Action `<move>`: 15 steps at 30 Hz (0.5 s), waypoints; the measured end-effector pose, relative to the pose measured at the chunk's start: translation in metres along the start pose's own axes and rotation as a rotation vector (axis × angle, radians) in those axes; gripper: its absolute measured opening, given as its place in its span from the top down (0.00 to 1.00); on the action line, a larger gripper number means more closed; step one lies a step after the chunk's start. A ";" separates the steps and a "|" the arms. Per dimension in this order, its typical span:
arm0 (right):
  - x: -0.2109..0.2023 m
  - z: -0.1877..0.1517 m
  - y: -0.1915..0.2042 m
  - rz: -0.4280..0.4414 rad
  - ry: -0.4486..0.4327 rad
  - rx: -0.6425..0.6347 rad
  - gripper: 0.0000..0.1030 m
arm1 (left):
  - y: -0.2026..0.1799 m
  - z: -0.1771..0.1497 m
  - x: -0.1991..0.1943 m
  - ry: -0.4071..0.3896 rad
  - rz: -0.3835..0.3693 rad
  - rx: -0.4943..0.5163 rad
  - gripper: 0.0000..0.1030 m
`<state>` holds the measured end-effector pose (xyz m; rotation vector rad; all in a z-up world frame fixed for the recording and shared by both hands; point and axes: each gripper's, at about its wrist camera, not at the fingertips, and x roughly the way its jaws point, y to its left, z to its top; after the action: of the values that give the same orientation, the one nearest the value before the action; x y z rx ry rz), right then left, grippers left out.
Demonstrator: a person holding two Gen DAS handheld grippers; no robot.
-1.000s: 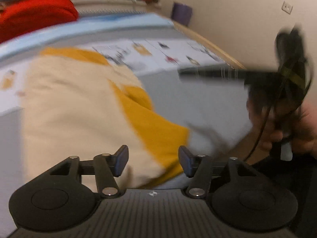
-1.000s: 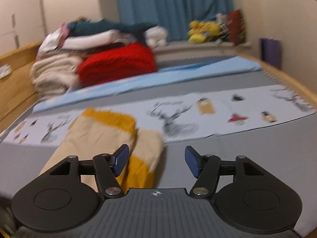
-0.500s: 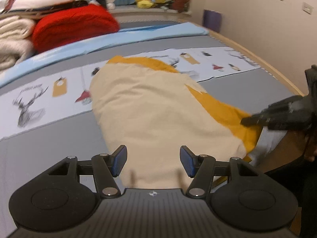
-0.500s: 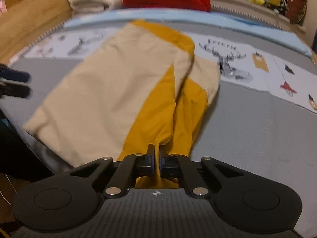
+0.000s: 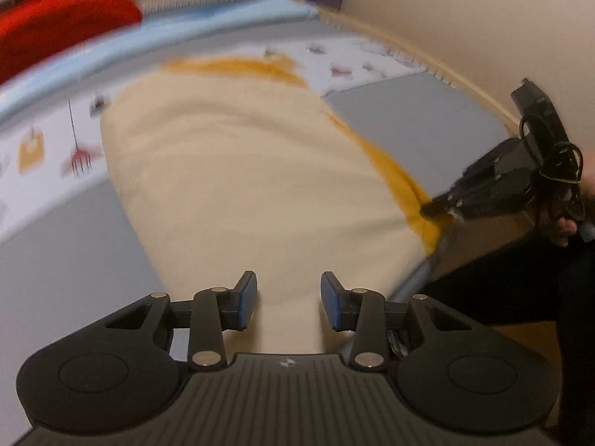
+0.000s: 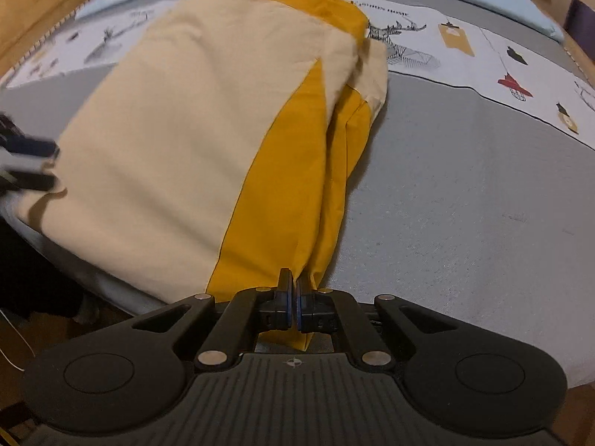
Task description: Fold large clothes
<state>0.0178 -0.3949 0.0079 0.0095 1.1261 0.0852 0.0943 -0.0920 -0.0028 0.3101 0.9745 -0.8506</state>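
Note:
A large cream and mustard-yellow garment (image 5: 253, 171) lies folded lengthwise on the bed; it also shows in the right wrist view (image 6: 178, 122). My left gripper (image 5: 289, 303) is open, its fingers straddling the near cream edge. My right gripper (image 6: 292, 303) is shut on the garment's yellow corner (image 6: 297, 230) at the bed's near edge. The right gripper also shows in the left wrist view (image 5: 438, 206), pinching the yellow corner. The left gripper shows blurred at the left edge of the right wrist view (image 6: 26, 163).
The grey bedsheet (image 6: 465, 193) has a white printed band (image 6: 483, 63) and a light blue strip (image 5: 186, 29) beyond it. A red blanket (image 5: 55, 18) lies at the back. A wooden bed rail (image 5: 427, 59) and a beige wall (image 5: 446, 7) stand at the right.
My left gripper has moved in over the garment's near cream edge, still open. My right gripper stays shut on the yellow corner.

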 end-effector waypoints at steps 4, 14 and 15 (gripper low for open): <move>0.010 -0.002 0.009 -0.007 0.054 -0.041 0.99 | 0.001 -0.002 0.028 0.100 0.062 0.048 0.59; 0.019 -0.005 0.016 -0.046 0.088 -0.092 0.99 | 0.020 0.026 -0.019 -0.064 0.044 -0.012 0.59; 0.020 -0.005 0.016 -0.047 0.091 -0.095 0.99 | 0.024 0.037 -0.018 -0.067 0.050 -0.002 0.59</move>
<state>0.0206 -0.3780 -0.0115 -0.1064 1.2117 0.0983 0.1291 -0.0893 0.0292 0.3010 0.9022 -0.8097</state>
